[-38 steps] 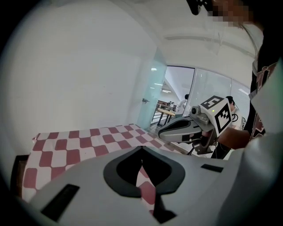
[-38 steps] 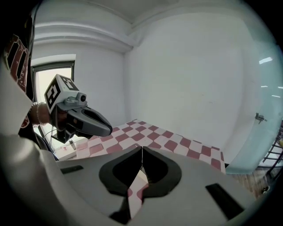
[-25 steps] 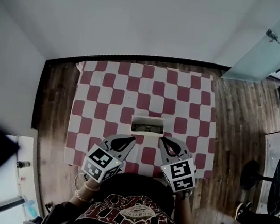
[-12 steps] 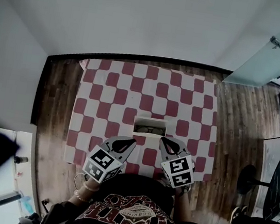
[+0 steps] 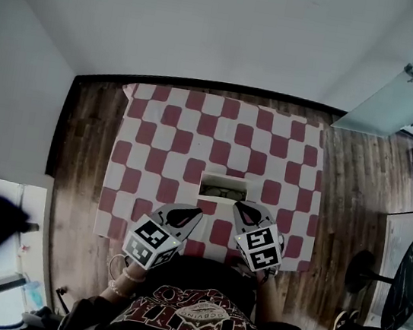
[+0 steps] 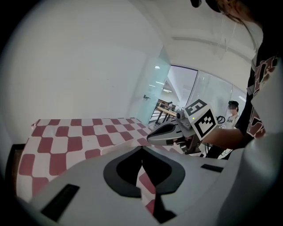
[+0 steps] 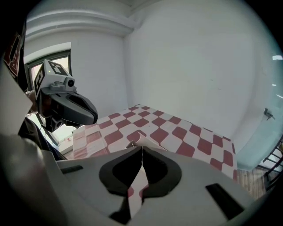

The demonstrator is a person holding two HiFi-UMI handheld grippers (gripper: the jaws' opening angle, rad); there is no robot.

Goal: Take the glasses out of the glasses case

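Edging toward the glasses case point(image 5: 224, 178) over the last second, the right claw point(image 5: 239, 205) now has its tips just beside the case's near right corner. Its marker cube sits closer to the case than it did a moment ago. The left claw point(image 5: 193, 212) has barely shifted and hangs near the case's near left side, a little further from it than the right one.

The case itself has not moved. It lies lid-open on the checkered worktop point(image 5: 164, 139), and the glasses point(image 5: 222, 192) rest inside it as a dark shape, untouched.

Both claws are pressed together at the tips with nothing between them. The left gripper view shows only cloth past its closed tips, with the other tool off to the side. The right gripper view shows the pale edge of the case directly past its own closed tips.

The shift reads as the end of an approach rather than the start of a grasp, and the removal has not begun. The right claw looks the likelier one to reach in. Before it can take the frame it would need to spread its jaws and come over the case's near wall. The left claw seems placed to steady the case from its near left side if it slides on the cloth.
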